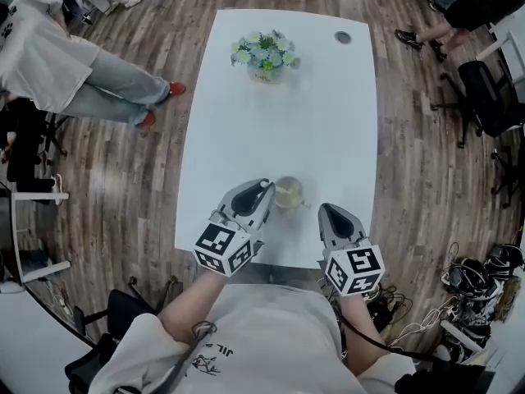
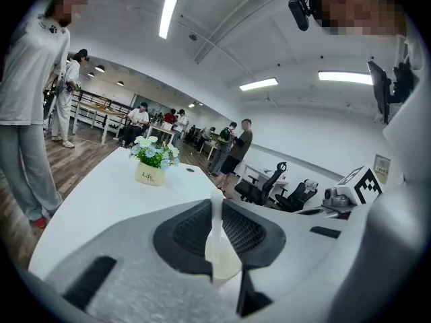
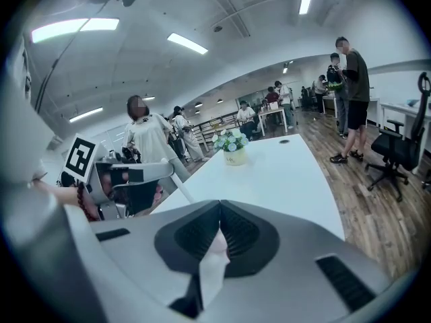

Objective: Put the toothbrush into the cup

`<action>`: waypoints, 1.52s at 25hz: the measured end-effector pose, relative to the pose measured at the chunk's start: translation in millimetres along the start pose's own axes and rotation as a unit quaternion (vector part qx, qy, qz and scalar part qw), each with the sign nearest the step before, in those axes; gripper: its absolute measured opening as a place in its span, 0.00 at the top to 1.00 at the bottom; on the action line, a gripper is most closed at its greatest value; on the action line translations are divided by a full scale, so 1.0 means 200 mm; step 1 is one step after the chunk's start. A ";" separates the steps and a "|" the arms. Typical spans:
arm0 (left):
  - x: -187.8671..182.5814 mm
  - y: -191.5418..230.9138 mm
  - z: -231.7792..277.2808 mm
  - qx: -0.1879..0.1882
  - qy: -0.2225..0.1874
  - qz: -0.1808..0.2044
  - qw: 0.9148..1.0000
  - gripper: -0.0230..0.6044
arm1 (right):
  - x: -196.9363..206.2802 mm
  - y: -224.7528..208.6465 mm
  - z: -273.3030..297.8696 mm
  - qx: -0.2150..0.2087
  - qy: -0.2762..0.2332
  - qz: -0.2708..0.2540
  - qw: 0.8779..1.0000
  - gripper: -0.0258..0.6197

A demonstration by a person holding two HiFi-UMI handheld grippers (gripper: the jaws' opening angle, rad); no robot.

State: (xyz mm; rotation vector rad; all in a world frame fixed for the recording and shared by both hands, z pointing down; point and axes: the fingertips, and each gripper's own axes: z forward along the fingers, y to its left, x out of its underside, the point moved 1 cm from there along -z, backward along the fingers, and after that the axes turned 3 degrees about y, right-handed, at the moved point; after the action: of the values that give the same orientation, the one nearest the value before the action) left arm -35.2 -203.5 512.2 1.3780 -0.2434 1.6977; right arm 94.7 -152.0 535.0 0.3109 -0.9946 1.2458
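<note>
The left gripper [image 1: 267,190] hangs over the near end of the white desk [image 1: 279,130] with its jaws closed on the toothbrush [image 2: 216,214]. In the left gripper view the pale handle is pinched between the dark pads, and a thin white length of it pokes out past the tips. The right gripper view catches the same brush from the side, a white stick slanting down and away from the left gripper toward the desk. The cup [image 1: 289,193] stands near the desk's near edge, roughly midway across. From the head view the left gripper's tip sits right at the cup's left rim (whether the brush reaches inside cannot be told from here). The right gripper [image 1: 323,210] is held just to the right of the cup and apart from it. Its jaws are brought together and nothing shows beyond their tips. A flower pot [image 1: 265,56] with small white and blue blooms stands at the far end of the desk, well apart from the cup. The desk stands on a wooden floor [image 1: 410,138], and a person [image 1: 49,52] in light clothes is off to the left of it.
</note>
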 end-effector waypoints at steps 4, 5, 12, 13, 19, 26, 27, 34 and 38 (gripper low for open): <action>0.05 0.02 0.04 0.000 0.007 -0.007 1.000 0.87 | 0.02 0.01 0.03 -0.005 0.003 0.006 1.000 0.93; 0.06 0.02 0.05 0.000 0.009 -0.010 1.000 0.87 | 0.02 0.00 0.04 -0.005 0.003 0.009 1.000 0.93; 0.12 0.05 0.10 -0.002 0.021 -0.020 1.000 0.87 | 0.06 -0.03 0.04 -0.001 0.011 0.021 1.000 0.93; 0.13 0.05 0.11 -0.002 0.022 -0.021 1.000 0.87 | 0.06 -0.03 0.04 -0.001 0.012 0.022 1.000 0.93; 0.16 0.07 0.14 0.000 0.025 -0.028 0.999 0.87 | 0.07 -0.05 0.05 0.000 0.016 0.025 1.000 0.93; 0.17 0.10 0.15 -0.005 0.022 -0.036 0.999 0.87 | 0.08 -0.04 0.07 -0.003 0.018 0.026 1.000 0.93; 0.17 0.11 0.15 -0.008 0.024 -0.036 0.999 0.87 | 0.08 -0.04 0.07 -0.003 0.018 0.026 0.999 0.93; 0.19 0.17 0.12 -0.019 0.024 -0.049 0.998 0.83 | 0.08 -0.03 0.07 -0.003 0.017 0.028 0.999 0.93; 0.18 0.19 0.10 -0.024 0.018 -0.063 0.998 0.80 | 0.06 -0.03 0.06 -0.004 0.012 0.028 1.000 0.93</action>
State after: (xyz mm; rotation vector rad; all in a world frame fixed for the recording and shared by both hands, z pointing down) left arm -48.6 -220.1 564.1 1.2990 -0.1717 1.6023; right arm 93.8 -154.3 552.4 0.2639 -0.9935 1.2938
